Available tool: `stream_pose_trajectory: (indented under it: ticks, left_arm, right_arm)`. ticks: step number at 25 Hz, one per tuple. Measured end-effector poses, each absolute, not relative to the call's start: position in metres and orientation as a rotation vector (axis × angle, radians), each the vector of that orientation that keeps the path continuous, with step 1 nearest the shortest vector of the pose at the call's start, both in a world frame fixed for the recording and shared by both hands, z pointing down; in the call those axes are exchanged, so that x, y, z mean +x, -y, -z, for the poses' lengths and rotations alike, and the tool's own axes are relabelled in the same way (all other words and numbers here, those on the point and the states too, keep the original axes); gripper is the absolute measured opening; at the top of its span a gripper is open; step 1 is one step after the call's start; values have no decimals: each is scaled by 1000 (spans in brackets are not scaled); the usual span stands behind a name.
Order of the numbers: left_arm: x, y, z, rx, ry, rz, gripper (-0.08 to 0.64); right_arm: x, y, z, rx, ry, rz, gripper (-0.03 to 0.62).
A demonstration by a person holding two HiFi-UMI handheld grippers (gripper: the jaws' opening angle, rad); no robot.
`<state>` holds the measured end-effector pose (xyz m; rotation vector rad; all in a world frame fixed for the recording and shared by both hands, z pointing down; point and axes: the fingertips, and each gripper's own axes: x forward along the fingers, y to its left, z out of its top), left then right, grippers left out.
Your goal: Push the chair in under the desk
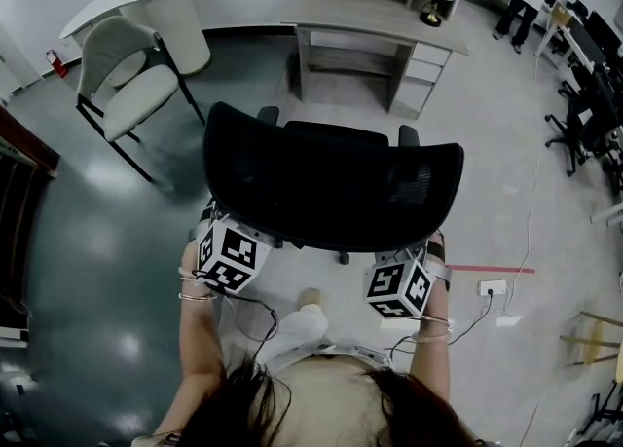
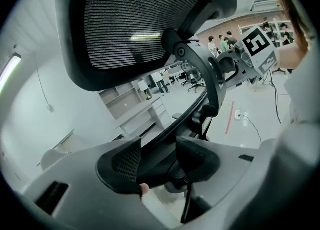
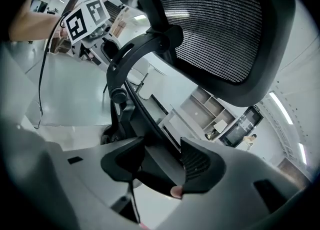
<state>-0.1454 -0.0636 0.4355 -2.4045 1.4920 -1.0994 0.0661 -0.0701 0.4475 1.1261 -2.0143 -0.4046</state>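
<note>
Grey floor lies between the desk and the chair, which stands well apart from the desk with its back to the person. The left gripper and the right gripper each clamp the chair's back frame, one at each side.

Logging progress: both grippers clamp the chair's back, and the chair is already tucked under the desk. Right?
Not tucked: the head view shows the chair short of the desk, floor between. The left gripper and right gripper do clamp its back.
</note>
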Motion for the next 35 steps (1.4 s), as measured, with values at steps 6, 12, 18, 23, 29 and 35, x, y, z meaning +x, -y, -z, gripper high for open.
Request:
stream_pose_trajectory:
  ticks: [6,12,18,23,29,35]
  left_arm:
    - [-147,84,-435,-2404,-1464,1103,206]
    - [-150,105,-435,-2403,-1449,1102,206]
    - [-152,124,-433,-2395,-1437,1091,206]
    - [-154,137,-435,-2395,-1418,1087,206]
    - [-156,151,-433,-2396,-1397,1087,206]
    - [-158,162,-431,-2412,-1385,1056,206]
  right_arm:
    - [64,89,-447,1148,2000,402,227]
    - [62,109,-447,1154,1992,407,225]
    - [59,127,-446,1174,1977,408,225]
    - [58,140,-448,1190,1965,403,225]
    - [56,154,-446,1205,1939,370,225]
    - [54,166,-446,1218,1929,362,225]
